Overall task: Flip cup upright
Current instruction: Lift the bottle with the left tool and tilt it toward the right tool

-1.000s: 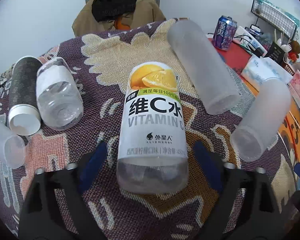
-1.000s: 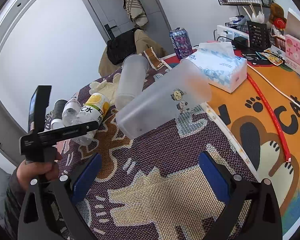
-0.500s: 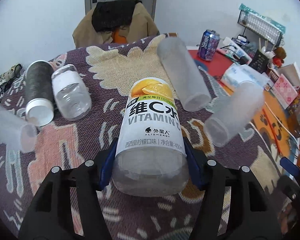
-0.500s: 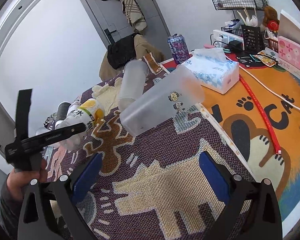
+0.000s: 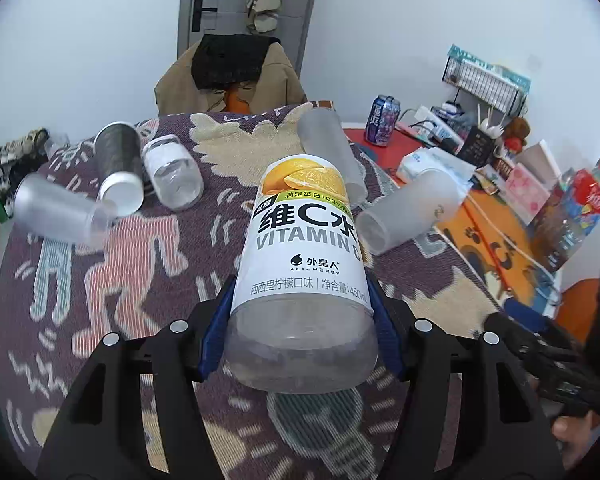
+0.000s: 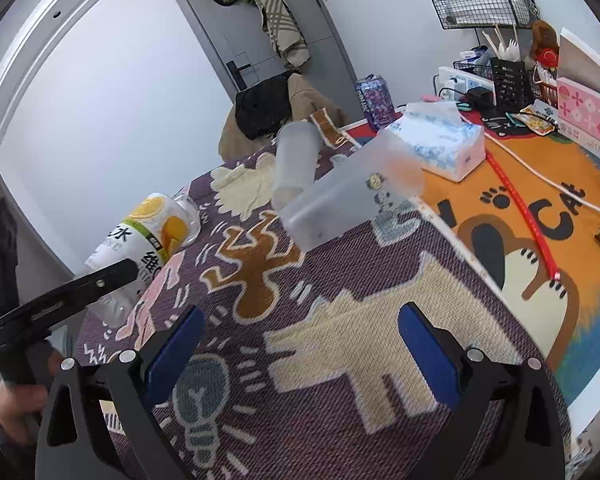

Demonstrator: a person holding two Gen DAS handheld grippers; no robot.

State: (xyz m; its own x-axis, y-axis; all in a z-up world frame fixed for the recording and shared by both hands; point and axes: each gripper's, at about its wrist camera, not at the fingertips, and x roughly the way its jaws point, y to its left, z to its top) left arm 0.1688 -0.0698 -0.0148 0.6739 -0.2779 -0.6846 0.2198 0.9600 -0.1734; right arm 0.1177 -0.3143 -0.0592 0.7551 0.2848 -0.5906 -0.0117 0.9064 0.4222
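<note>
The vitamin C cup (image 5: 304, 264) (orange-slice label, clear base toward the camera) is tilted above the patterned cloth (image 5: 140, 264), clamped between the left gripper (image 5: 300, 336) pads. The right gripper (image 6: 300, 354) hangs spread apart, holding nothing, near a frosted cup (image 6: 348, 200) lying on its side.

Walls: plain white (image 6: 112, 92), evenly lit by soft light.
Door: grey panel door with a black lever handle (image 6: 236, 68), behind the table's far edge; a plaid scarf (image 6: 280, 24) hangs on it.
Chair: tan-draped chair back with a black garment over it (image 5: 228, 64), at the table's far edge.
Table cover: purple woven cloth with cartoon figures (image 6: 340, 280); at its right edge an orange cat-print mat (image 6: 540, 220).
Rack: black wire basket (image 6: 484, 6) on the wall, at the far right corner.
</note>
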